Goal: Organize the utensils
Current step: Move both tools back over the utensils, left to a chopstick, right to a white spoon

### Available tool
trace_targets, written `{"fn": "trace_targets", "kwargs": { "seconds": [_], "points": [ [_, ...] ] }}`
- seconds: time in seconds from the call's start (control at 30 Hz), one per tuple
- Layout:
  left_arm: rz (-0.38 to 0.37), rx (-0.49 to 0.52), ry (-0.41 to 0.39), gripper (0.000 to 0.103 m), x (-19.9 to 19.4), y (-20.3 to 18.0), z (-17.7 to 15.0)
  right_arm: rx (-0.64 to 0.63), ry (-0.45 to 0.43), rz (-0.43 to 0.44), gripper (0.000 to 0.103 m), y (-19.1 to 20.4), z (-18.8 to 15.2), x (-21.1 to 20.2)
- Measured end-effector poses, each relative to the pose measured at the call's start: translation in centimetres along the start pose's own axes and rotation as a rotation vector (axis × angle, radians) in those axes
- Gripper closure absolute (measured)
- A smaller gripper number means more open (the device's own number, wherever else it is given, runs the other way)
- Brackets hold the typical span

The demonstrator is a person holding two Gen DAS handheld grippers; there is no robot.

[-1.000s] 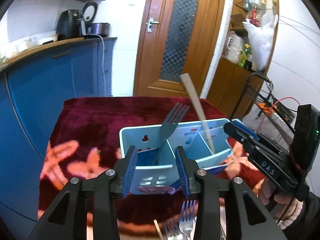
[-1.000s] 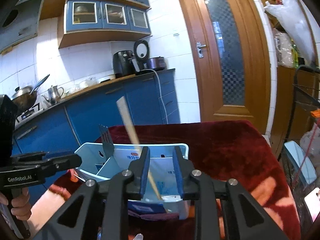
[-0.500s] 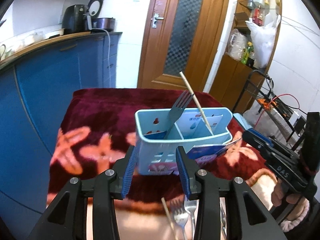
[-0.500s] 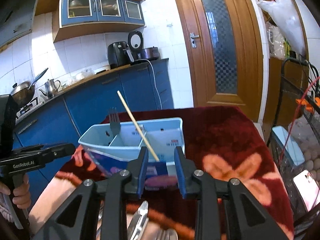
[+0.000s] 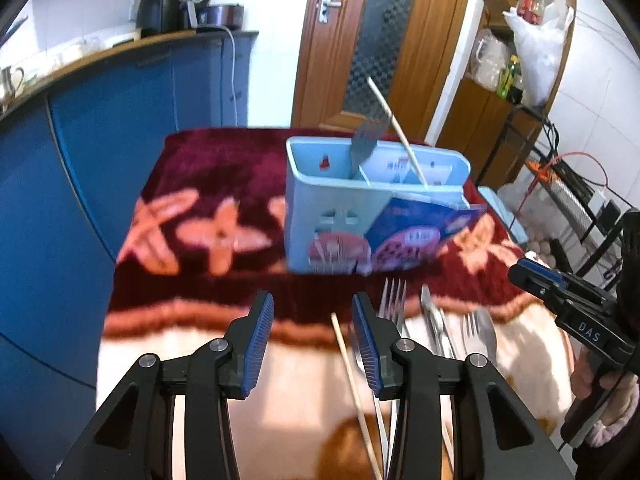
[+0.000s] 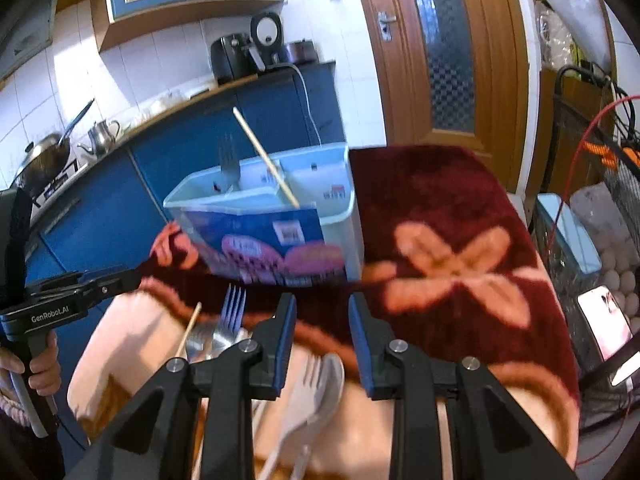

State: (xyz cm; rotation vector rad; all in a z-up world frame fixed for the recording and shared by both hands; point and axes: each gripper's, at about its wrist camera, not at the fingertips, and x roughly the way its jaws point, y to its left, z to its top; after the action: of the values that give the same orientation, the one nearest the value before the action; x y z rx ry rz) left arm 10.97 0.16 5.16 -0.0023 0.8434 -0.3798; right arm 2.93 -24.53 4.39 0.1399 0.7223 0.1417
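Both views are brightly and evenly lit, with no hard shadows. Motion blur smears the light-blue utensil caddy (image 5: 376, 200) and the patterned red cloth (image 5: 208, 200) in the left wrist view, and likewise in the right wrist view, while the grippers' black frames stay sharp. Fisheye distortion bends the wooden door (image 6: 440, 60) and blue cabinets (image 5: 100, 120); dark vignetting rounds every corner. White wall tiles (image 6: 168, 60) look slightly overexposed.

Both wrist cameras are looking forward along their fingers, low over the near table (image 5: 208, 184) edge. Each is facing the caddy (image 5: 340, 208) (image 6: 340, 208) near ahead, from left and right.
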Motion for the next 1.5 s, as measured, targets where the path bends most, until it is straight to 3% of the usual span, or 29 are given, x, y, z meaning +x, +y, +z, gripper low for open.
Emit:
{"fn": "trace_targets", "kwargs": {
  "seconds": [0.67, 1.23, 1.5],
  "points": [
    [-0.005, -0.007, 0.230, 0.061, 3.0, -1.2, -3.8, -0.004, 0.239, 0.007, 0.068, -1.9, -3.5, 1.0],
    [-0.007, -0.012, 0.302, 0.059, 5.6, -0.9, -3.9, -0.020, 0.362, 0.017, 0.068, -1.7, -2.9, 4.1],
    [0.005, 0.016, 0.323, 0.059, 6.7, -0.9, -2.5, 0.027, 0.413, 0.067, 0.068, -2.6, -2.1, 5.1]
  ]
}}
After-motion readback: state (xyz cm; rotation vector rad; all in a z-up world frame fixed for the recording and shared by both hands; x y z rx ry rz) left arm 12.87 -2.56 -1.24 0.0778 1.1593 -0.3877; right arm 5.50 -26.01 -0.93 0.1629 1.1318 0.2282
